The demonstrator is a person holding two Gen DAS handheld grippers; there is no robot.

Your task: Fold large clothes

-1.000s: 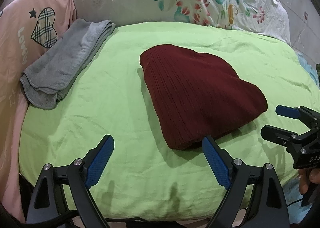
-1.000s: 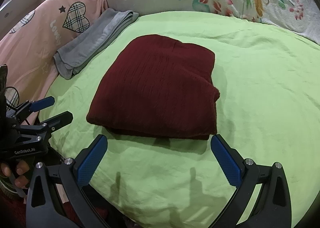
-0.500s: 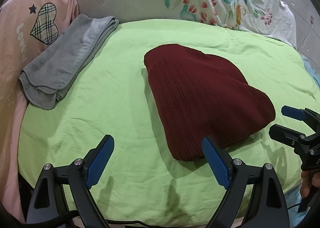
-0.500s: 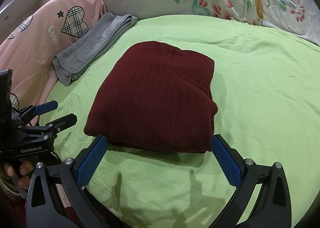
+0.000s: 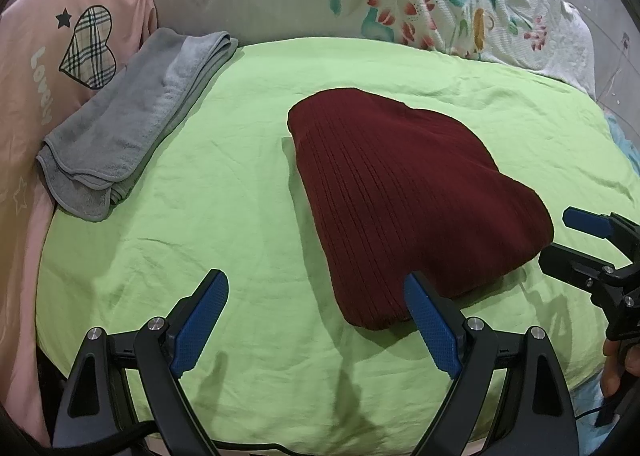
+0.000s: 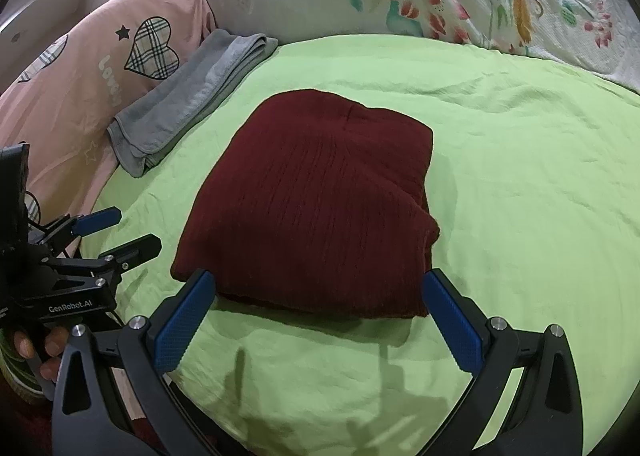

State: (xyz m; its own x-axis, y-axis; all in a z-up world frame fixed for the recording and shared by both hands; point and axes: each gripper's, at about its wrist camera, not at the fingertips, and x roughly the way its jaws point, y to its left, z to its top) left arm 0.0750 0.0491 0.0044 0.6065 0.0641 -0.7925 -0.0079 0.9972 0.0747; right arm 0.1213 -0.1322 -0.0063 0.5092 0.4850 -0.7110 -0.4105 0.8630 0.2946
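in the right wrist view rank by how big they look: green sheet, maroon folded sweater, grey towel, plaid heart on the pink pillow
1. green sheet
2. maroon folded sweater
3. grey towel
4. plaid heart

The sweater lies nearer the camera than the towel, so part of its lead may be nearness.

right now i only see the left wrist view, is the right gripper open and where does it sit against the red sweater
Observer: The right gripper is wide open. In its own view, the near edge of the folded red sweater spans the gap between its fingers.
Operator: is the sweater's right side tidy
Observer: Not quite; layers bulge out near that side's front corner.
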